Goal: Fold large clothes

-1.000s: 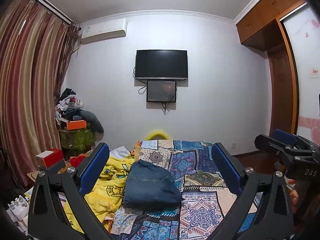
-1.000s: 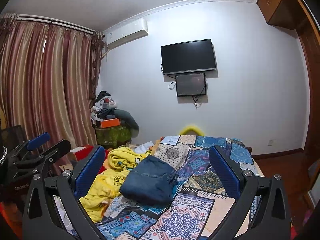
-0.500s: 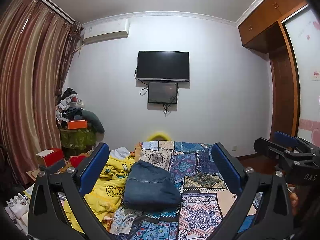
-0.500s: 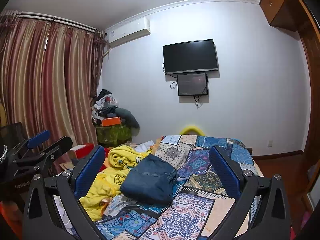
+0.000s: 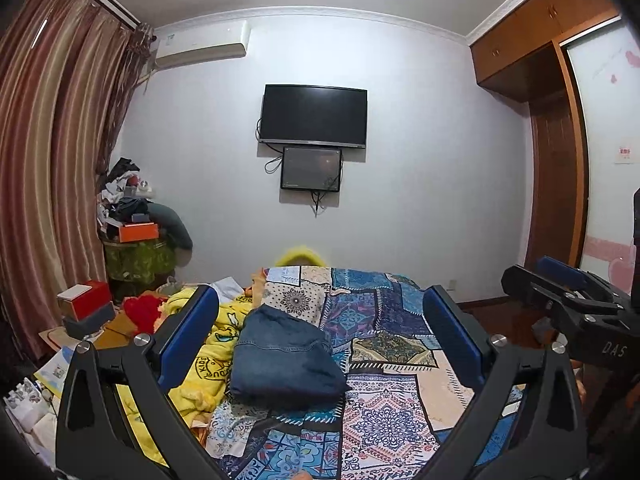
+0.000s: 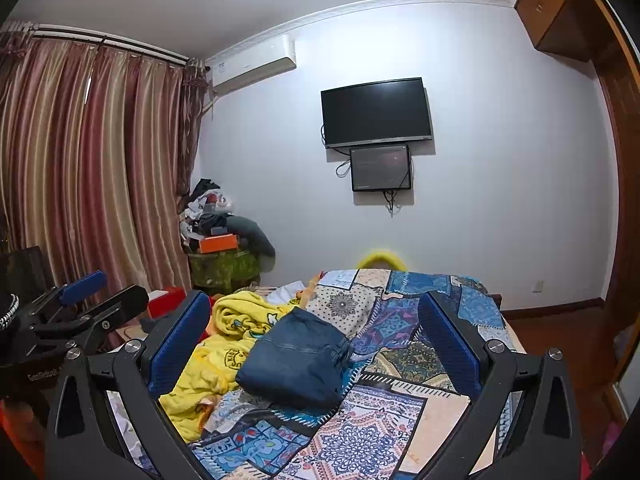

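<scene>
My jaws stand wide on both sides and hold nothing; the left gripper and the right gripper both hang in the air above the near end of the bed, level and pointed at the far wall, well apart from any cloth; each shows at the edge of the other's view, so they ride side by side.

Between my blue pads the folded jeans lie as a compact denim bundle on the patchwork bedspread, towards its left side; in the right wrist view a loose flap with a tie sticks out of the bundle's right edge; I judge this piece done or nearly so.

Just beside it, touching its left edge, is the crumpled yellow blanket, heaped and unfolded; beyond that a red box and clutter sit off the bed's left side.

The risks as I read them: if I reach for the yellow heap from here, a pad could drag the denim and spill its fold, since the two touch; pinching the heap blind could catch several layers at once, or the bedspread beneath; lifting a large cloth with both hands this close could sweep it across the bundle, or tangle my two grippers together.
</scene>
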A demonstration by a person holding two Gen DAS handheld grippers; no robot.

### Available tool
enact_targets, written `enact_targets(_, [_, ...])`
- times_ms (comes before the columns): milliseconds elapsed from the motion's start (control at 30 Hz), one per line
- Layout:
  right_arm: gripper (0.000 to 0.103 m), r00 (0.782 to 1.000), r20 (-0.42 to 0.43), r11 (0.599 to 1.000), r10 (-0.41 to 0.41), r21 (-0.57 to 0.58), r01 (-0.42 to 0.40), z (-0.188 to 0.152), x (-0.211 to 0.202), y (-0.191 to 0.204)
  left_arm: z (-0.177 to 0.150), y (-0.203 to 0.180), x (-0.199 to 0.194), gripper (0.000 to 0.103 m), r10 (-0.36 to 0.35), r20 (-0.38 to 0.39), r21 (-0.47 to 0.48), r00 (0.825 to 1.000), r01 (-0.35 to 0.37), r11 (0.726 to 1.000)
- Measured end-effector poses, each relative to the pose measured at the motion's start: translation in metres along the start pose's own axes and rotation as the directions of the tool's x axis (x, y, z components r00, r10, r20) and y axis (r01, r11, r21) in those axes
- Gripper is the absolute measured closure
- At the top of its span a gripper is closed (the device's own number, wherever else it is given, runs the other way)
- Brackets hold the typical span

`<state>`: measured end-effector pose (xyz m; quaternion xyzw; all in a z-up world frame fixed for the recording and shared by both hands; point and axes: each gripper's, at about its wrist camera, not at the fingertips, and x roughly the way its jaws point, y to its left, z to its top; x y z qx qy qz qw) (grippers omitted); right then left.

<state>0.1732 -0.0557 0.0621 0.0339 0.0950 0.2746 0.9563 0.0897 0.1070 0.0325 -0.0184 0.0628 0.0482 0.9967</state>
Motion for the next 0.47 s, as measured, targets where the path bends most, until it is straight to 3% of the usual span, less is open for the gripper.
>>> enact_targets(467, [0.0,1.0,-0.01,1.0,-0.005,0.005,0.005,-0.001,0.0018,-0.001,0.0003,0.0011,0.0039,0.0,-0.019,-0.015,-0.005,1.0,0.019,1.0])
